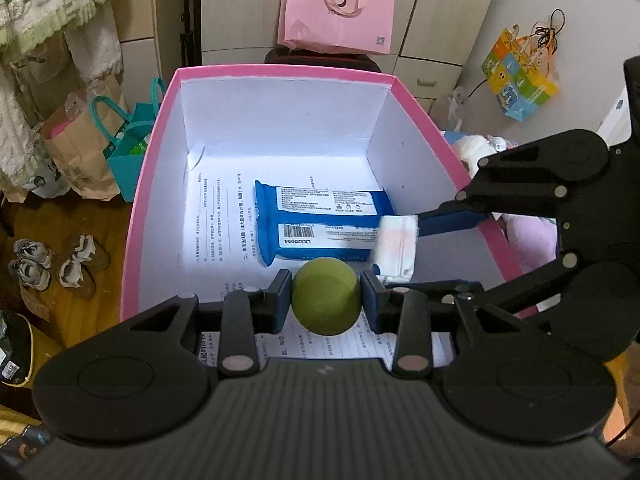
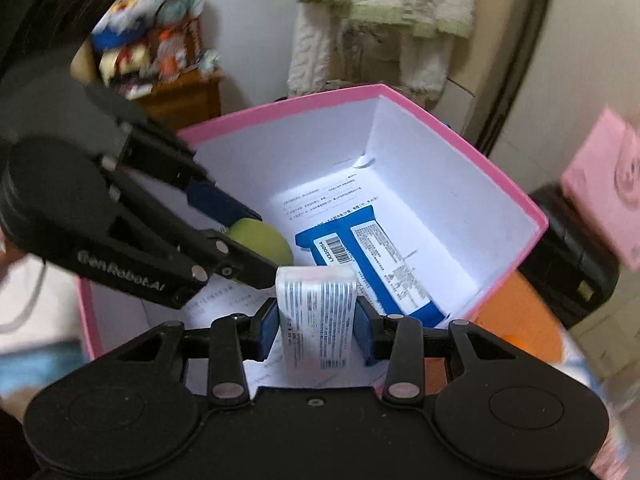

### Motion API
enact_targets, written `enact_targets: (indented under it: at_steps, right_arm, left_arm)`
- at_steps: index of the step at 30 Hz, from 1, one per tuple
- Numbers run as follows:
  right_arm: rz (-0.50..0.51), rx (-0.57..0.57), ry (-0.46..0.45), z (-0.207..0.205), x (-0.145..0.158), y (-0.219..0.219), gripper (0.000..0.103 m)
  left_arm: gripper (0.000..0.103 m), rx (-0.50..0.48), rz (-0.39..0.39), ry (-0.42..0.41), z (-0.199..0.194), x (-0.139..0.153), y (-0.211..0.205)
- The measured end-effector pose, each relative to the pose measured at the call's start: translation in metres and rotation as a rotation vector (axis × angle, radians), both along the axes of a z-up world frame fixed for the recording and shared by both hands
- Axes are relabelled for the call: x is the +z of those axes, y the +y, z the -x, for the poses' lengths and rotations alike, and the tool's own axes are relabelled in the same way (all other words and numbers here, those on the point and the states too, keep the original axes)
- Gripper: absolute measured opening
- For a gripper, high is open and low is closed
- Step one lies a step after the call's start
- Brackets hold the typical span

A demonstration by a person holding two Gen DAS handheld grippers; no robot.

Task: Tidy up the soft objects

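The left gripper (image 1: 326,300) is pinching a green ball (image 1: 325,297) between its blue fingers (image 1: 280,300), one pad pressing on each side, and is holding it just inside the near edge of a pink box (image 1: 154,152) with white inner walls. In the right wrist view the same ball (image 2: 262,240) is showing beyond the black linkage of the left gripper, above the box floor.

The right gripper (image 2: 316,322) is gripping a small white tissue pack (image 2: 318,316) with printed lines on its wrapper, its fingers (image 2: 268,330) squeezing the pack from both sides. Seen from the left wrist, the tissue pack (image 1: 396,246) is hanging over the right part of the box, just beside the ball and above the box floor.

A blue packet of wipes (image 1: 320,222) is lying flat on the floor of the box, its barcode label facing up. Under it, sheets of printed paper (image 1: 216,216) are lining the bottom.

Behind the box a pink paper bag (image 1: 338,12) is leaning against the cupboard doors. To the left, a teal bag (image 1: 132,152) and a brown paper bag (image 1: 76,156) are standing on the wooden floor, with shoes (image 1: 52,264) nearby. The right wrist view is partly blurred.
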State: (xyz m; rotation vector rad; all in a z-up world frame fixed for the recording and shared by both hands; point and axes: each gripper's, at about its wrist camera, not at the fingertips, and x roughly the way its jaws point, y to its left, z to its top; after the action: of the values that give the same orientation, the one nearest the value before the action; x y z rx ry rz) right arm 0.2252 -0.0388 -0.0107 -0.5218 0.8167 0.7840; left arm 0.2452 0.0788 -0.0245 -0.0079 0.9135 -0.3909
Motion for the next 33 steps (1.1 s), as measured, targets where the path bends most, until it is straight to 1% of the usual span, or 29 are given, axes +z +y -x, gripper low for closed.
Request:
enact_targets:
  at_steps: [4, 6, 7, 10, 15, 22, 27, 33]
  right_arm:
    - [-0.012, -0.018, -0.011, -0.004, -0.001, -0.004, 0.047]
    - [-0.044, -0.022, -0.015, -0.001, 0.003, -0.011, 0.047]
    - [-0.061, -0.027, -0.018, 0.001, 0.006, -0.013, 0.048]
    - [-0.105, -0.029, -0.025, 0.007, 0.014, -0.020, 0.048]
    - [-0.151, -0.052, -0.028, 0.017, 0.023, -0.030, 0.048]
    - [-0.245, -0.130, -0.033, 0.040, 0.044, -0.069, 0.049]
    - [-0.305, -0.177, -0.041, 0.060, 0.061, -0.103, 0.049]
    - [-0.320, -0.241, -0.113, 0.091, 0.079, -0.140, 0.052]
  left_arm:
    - [0.038, 0.021, -0.005, -0.014, -0.002, 0.000, 0.002]
    - [0.047, 0.019, -0.003, -0.020, 0.000, 0.002, 0.002]
    - [0.048, 0.023, -0.002, -0.025, 0.001, 0.003, 0.003]
    - [0.049, 0.028, -0.003, -0.049, 0.006, 0.009, 0.004]
    - [0.054, 0.042, 0.000, -0.079, 0.019, 0.023, 0.007]
    - [0.059, 0.066, -0.028, -0.103, 0.041, 0.044, 0.010]
    - [0.061, 0.034, -0.032, -0.113, 0.063, 0.060, 0.000]
    - [0.061, -0.057, -0.027, -0.149, 0.095, 0.077, -0.026]
